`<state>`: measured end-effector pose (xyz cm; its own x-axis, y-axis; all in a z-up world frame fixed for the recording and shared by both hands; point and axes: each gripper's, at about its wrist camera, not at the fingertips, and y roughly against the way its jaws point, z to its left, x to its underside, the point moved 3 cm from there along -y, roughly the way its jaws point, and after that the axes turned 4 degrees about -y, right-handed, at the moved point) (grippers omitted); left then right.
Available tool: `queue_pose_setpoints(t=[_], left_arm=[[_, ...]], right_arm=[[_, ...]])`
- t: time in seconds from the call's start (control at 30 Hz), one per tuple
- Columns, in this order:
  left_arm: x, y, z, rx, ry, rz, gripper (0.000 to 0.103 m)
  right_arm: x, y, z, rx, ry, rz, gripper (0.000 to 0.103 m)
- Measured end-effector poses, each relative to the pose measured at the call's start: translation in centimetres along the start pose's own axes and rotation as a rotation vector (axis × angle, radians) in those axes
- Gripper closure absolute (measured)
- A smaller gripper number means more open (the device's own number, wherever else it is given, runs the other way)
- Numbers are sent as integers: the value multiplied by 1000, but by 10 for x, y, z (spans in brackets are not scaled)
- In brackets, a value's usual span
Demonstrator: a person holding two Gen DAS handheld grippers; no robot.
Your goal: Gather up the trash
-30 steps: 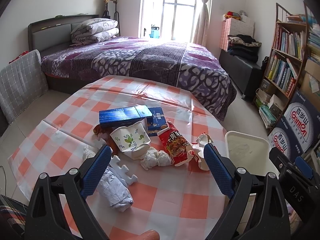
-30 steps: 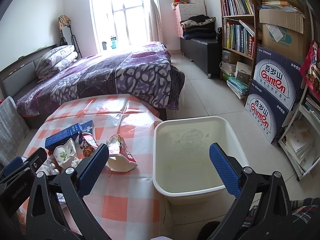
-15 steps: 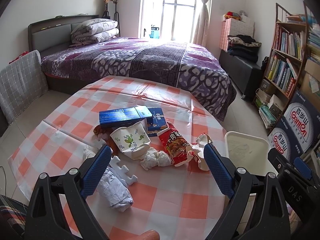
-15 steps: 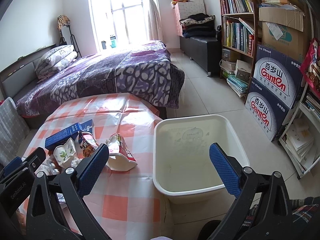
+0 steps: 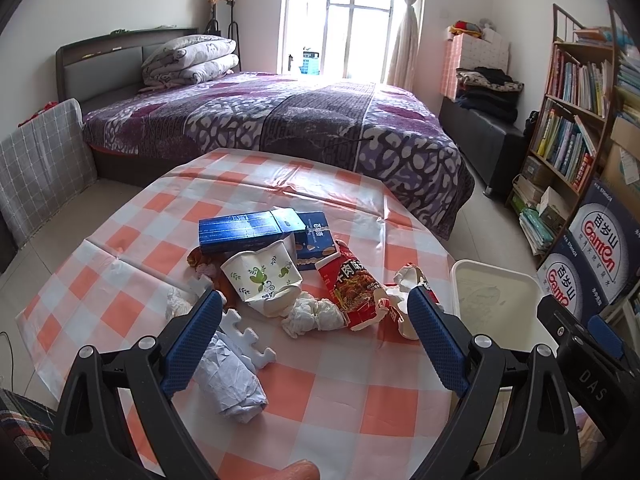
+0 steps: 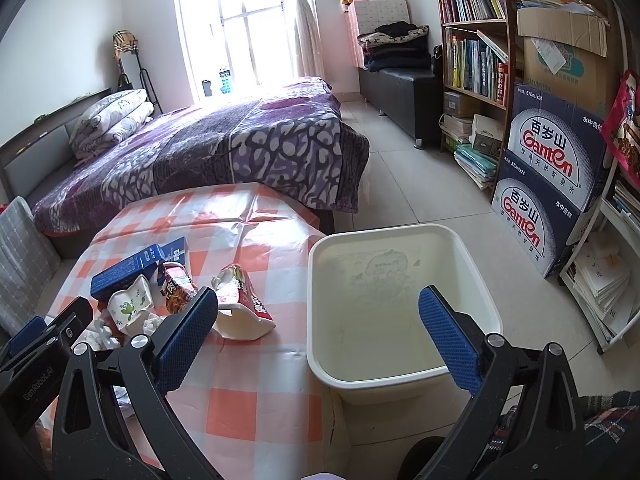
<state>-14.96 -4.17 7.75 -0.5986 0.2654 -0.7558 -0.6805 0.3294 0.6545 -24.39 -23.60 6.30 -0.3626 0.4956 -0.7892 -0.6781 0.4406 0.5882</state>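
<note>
Left gripper (image 5: 314,306): your jaws stand wide apart and empty, hovering above the near part of the table (image 5: 400,404), with the trash heap ahead at 12 o'clock.

Right gripper (image 6: 318,320): also spread wide and holding nothing; it hangs over the gap between the table's edge and the white bin (image 6: 404,376).

Trash: everything sits in one cluster mid-table. The blue carton (image 5: 248,230) lies at the far side, the crushed paper cup (image 5: 262,276) just in front of it, and the red snack wrapper (image 5: 352,290) at 1 o'clock.

Nearest pieces: the crumpled paper wad (image 5: 234,380) lies at 7 o'clock from your left fingers, touching a white jigsaw-shaped foam piece (image 5: 248,340); a tissue ball (image 5: 316,314) rests between cup and wrapper.

Handling: all of it looks light and soft. The wad will likely squash, so pinch it across its bulky middle. The wrapper is probably slick (take a crumpled fold, not the flat face). The cup's rim is already bent; clamp the wall there.

Bin: it stands on the floor just beside the table at 3 o'clock, and looks empty.
</note>
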Motion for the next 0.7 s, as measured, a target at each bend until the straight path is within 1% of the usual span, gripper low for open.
queue_pose_setpoints(t=[0.23,0.33,0.37,0.47,0.53,0.6,0.63,0.67,0.7], left_arm=[[2,-2,1,1,7,4,12],[2,-4,3,-3,18,21,12],[1,-8,6,-14,19,38,12],[-2,-25,15,-39,27,117,12],[-4,-36,27,-47,50,159,12],[-6,-44,42,-73,79,193,12],[-6,-48,49,-89,91,210,12],[-7,-52,57,-95,104,229,12],[-7,-56,66,-95,120,247,12]], right_arm=[[2,-2,3,5,8,7,7],[2,-5,-3,4,-3,15,7],[3,-8,-2,2,-11,24,7],[-1,-16,-1,4,-38,84,7],[-4,-23,6,3,-51,144,7],[-6,-29,12,-15,-74,238,7],[-9,-32,15,-23,-71,242,7],[-10,-36,18,-32,-73,272,7],[-12,-40,23,-35,-58,279,7]])
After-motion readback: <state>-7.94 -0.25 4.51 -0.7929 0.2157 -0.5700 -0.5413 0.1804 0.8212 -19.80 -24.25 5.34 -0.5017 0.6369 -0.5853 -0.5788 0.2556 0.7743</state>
